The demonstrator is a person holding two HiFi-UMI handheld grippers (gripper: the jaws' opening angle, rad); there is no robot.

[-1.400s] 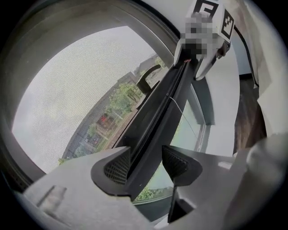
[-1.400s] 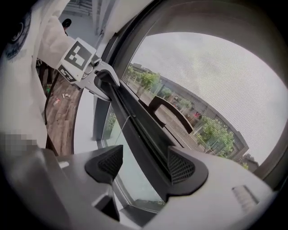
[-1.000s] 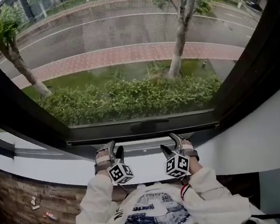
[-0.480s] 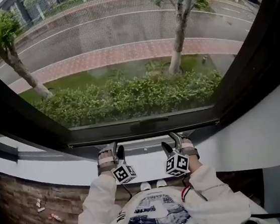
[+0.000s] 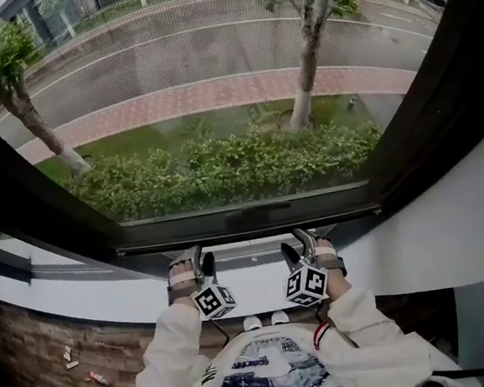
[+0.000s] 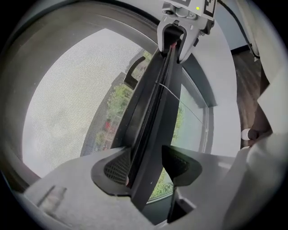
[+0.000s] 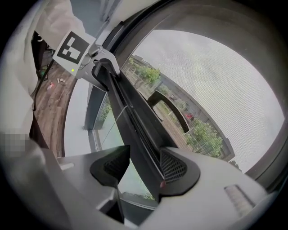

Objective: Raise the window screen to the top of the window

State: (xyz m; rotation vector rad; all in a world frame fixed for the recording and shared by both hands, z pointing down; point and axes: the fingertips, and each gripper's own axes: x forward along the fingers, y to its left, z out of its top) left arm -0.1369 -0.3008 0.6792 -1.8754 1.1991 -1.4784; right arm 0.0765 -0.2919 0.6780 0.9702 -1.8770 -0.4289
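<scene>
Window screen (image 5: 206,44) bottom bar (image 5: 245,219) runs left-right, low centre; right gripper (image 5: 296,243) closing around it, left gripper (image 5: 200,256) spread astride it, neither pinching yet

No lettering can be read anywhere; the blue print (image 5: 266,371) on the person's white shirt (image 5: 367,357) is too blurred.

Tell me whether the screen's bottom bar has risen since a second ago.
No. The bottom bar sits just as low above the white sill as before.
</scene>
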